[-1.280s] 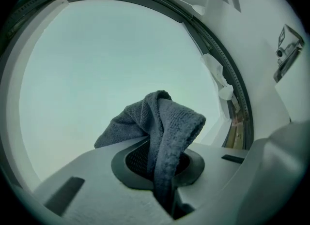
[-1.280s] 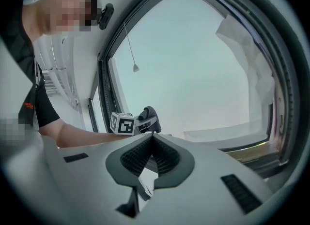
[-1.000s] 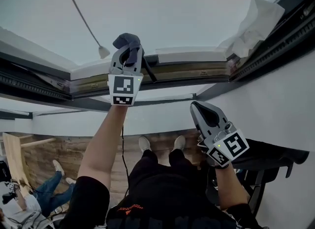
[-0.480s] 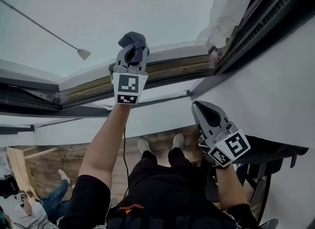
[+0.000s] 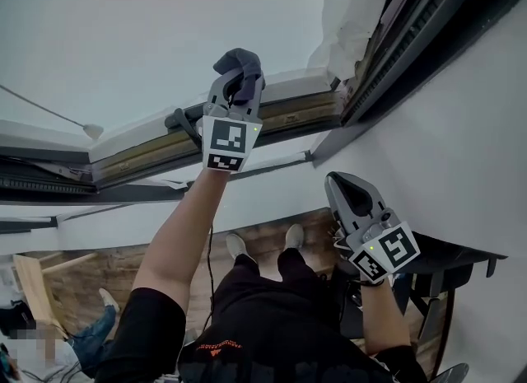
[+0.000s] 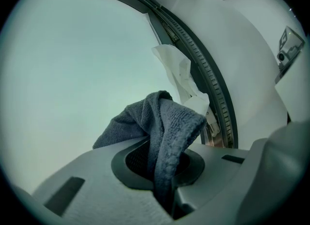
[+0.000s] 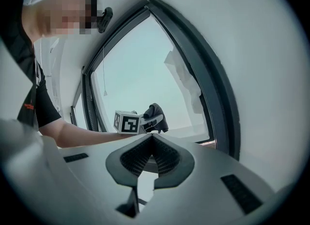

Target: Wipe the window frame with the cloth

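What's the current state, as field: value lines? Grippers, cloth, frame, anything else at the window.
window frame: dark; side rail meets lower rail at a corner
left gripper: shut on cloth, raised by the lower rail
cloth: dark grey, bunched, sticks up out of the jaws
cloth-frame contact: cannot tell
right gripper: shut, nothing between the jaws, held low, away from the window
white crumpled sheet: tucked into that corner, beyond the cloth

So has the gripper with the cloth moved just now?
Yes. The left gripper slid right along the window frame, closer to the white sheet in the corner.
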Demonstrator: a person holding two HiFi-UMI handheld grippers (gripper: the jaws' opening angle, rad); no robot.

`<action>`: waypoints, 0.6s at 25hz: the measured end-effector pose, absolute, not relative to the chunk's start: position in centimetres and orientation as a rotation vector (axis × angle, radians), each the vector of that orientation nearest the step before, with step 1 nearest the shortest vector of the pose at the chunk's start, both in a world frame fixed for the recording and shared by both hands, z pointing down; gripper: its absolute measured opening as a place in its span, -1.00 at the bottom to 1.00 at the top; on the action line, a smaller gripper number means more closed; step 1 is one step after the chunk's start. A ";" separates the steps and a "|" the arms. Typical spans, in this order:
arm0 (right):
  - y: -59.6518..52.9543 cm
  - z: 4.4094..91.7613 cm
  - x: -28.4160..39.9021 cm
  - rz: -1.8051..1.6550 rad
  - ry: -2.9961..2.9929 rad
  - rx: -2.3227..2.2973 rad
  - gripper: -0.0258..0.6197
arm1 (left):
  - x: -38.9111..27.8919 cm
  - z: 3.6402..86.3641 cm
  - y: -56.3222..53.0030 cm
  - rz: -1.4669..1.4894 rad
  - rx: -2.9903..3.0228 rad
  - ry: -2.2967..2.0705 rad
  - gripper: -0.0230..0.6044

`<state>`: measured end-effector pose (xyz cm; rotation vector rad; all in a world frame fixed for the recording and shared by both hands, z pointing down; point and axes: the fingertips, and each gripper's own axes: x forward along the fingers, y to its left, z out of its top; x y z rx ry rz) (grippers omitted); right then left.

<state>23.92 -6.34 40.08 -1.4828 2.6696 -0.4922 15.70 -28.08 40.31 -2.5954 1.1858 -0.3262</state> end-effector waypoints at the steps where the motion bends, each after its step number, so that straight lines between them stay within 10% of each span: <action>1: -6.3 40.1 24.3 -0.493 2.665 -1.489 -0.91 | 16.3 40.3 -28.1 -0.325 -2.599 1.178 -0.79; 15: -5.8 40.9 27.1 -0.516 2.642 -1.521 -0.91 | 22.7 41.0 -28.2 -0.306 -2.650 1.089 -0.79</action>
